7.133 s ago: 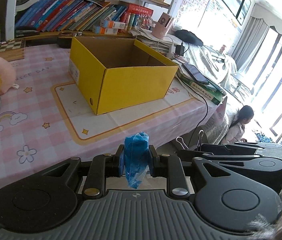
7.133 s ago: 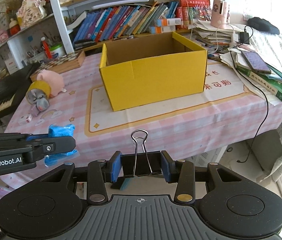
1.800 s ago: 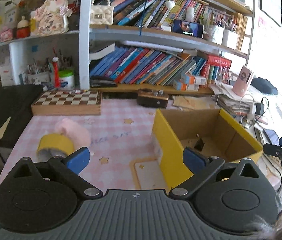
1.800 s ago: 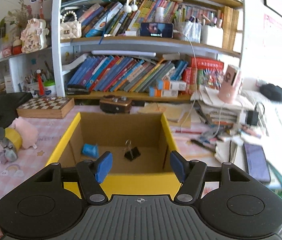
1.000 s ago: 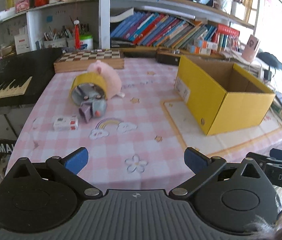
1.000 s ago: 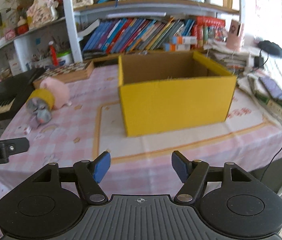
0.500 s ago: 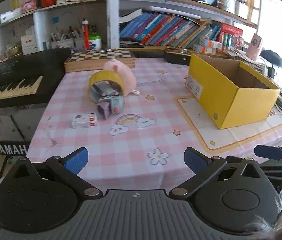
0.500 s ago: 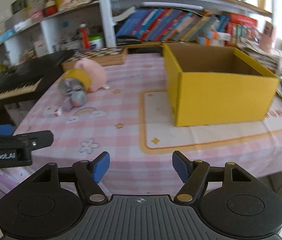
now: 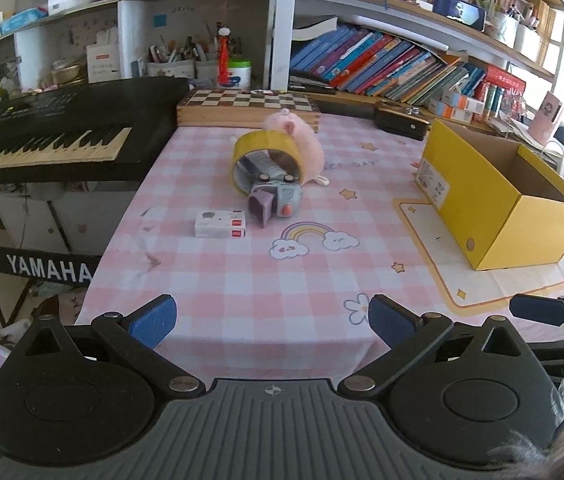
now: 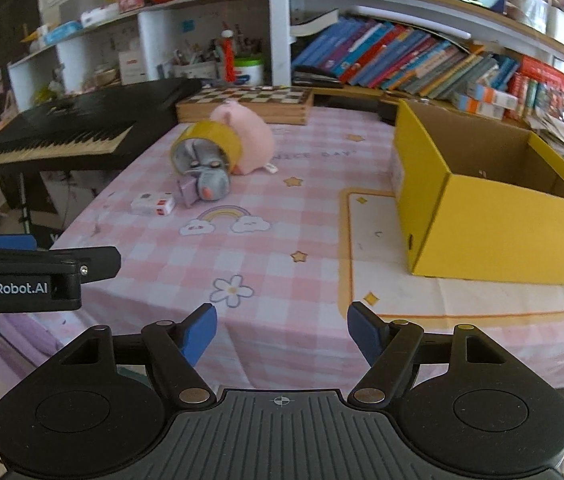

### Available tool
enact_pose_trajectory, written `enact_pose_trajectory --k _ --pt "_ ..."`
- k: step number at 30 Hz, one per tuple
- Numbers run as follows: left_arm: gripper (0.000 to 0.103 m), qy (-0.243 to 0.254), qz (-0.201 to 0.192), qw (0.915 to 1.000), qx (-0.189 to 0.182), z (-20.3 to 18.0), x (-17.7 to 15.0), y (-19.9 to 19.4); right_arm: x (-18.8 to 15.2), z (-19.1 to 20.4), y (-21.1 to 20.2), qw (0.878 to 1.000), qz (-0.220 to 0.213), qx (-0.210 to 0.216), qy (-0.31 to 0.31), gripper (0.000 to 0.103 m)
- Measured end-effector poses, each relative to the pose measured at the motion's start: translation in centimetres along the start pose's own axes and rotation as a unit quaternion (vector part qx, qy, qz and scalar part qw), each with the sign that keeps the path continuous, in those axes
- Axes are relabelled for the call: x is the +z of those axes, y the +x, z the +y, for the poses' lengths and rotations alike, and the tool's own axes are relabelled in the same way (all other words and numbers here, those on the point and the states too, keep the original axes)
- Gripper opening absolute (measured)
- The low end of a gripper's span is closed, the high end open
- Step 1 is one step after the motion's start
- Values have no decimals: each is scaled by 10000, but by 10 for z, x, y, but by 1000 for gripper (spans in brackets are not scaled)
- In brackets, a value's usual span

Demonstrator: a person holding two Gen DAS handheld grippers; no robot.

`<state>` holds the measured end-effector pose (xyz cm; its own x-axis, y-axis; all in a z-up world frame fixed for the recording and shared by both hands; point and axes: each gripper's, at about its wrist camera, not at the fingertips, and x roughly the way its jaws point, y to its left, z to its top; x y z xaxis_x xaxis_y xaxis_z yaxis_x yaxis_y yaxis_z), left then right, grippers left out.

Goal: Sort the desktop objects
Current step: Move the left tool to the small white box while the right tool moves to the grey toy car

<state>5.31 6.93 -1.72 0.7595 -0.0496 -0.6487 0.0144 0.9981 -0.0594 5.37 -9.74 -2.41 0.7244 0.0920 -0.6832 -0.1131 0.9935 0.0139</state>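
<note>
Both claws empty, hanging off the near table edge. Left gripper wide; right gripper jaws opening, nothing between. Loose items cluster upper centre: tape roll, pink plush, small white box (probably next). Yellow box waits right, open-topped for drops.

A black keyboard sits at the left of the frame, on a stand with white letters low down. A wooden chess board lies at the far edge of the pink checked tablecloth, near the top middle. White shelves at the top hold pens, jars and small boxes. A long row of leaning books fills the upper right. A phone with a lit screen stands on the shelf above them.
</note>
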Motion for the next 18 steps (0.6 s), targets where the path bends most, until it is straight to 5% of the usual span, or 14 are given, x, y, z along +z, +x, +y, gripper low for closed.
enact_pose_trajectory --k 18 --pt "103 -597 142 9968 511 14 25 41 48 -6 57 9973 168 514 -490 74"
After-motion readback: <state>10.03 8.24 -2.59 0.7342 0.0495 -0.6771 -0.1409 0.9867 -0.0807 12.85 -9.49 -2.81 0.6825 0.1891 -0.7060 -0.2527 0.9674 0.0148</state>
